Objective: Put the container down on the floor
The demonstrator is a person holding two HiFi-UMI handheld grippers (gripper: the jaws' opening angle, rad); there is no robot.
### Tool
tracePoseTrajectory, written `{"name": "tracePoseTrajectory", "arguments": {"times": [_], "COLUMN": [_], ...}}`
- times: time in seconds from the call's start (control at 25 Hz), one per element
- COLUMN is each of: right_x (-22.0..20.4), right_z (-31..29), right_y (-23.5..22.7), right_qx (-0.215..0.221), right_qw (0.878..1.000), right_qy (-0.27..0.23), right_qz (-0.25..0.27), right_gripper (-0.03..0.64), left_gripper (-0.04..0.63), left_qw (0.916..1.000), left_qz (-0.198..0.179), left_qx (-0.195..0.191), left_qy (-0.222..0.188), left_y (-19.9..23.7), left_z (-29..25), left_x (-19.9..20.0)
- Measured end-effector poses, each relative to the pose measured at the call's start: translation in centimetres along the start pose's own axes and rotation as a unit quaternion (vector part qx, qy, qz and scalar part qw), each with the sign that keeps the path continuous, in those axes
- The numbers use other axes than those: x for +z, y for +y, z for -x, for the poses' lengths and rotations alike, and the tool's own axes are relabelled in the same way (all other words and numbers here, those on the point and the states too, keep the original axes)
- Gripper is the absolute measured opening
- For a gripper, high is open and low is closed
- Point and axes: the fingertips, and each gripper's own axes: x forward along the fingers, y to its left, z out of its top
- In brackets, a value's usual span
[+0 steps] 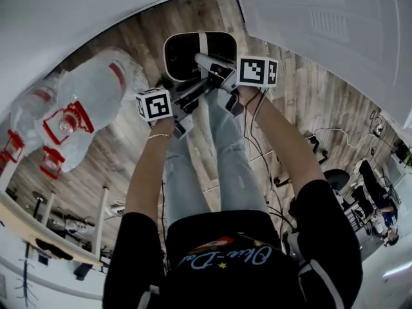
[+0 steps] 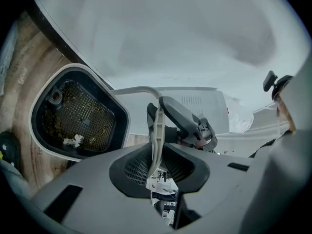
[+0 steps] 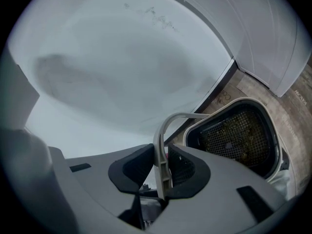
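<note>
The left hand-held gripper [image 2: 156, 160] and right hand-held gripper [image 3: 163, 172] are clamping the handle [image 2: 156, 130] and should be lowering the container [image 1: 174, 56] evenly, level.

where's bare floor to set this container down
Bare wood floor lies around the container, between the plastic bag on its left and the white panel on its right. Crowded: cables trail over the floor right of the person's legs, and the bag fills the left.
</note>
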Motion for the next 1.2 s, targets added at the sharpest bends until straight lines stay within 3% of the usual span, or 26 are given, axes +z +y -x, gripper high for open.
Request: {"name": "tracePoseTrajectory", "arguments": {"times": [0.36, 0.76, 0.96, 1.2], "right_x": [-0.4, 0.2, -0.4, -0.3], "right_z": [-1.9, -3.6, -2.9, -4.8], "right_y": [-4.6, -8.4, -8.1, -10.8], "right_qx": [-0.017, -0.044, -0.053, -0.073], "right_qw": [1.000, 0.999, 0.999, 0.997], "right_qy": [0.003, 0.006, 0.008, 0.025], "right_qz": [0.006, -0.013, -0.003, -0.004], "right_gripper": [0.066, 0.069, 0.071, 0.071], "left_gripper": [0.060, 0.063, 0.064, 0.069], "left_qw": [0.9997, 0.9984, 0.9981, 0.9958], "left_qz": [0.022, 0.016, 0.013, 0.018], "left_qx": [0.004, 0.050, 0.058, 0.089], "left_qy": [0.003, 0.022, 0.018, 0.011], "left_y": [4.6, 8.3, 7.7, 10.7], "left_z": [-1.3, -2.6, -2.6, -3.0], "left_x": [-0.3, 0.1, -0.6, 0.0]}}
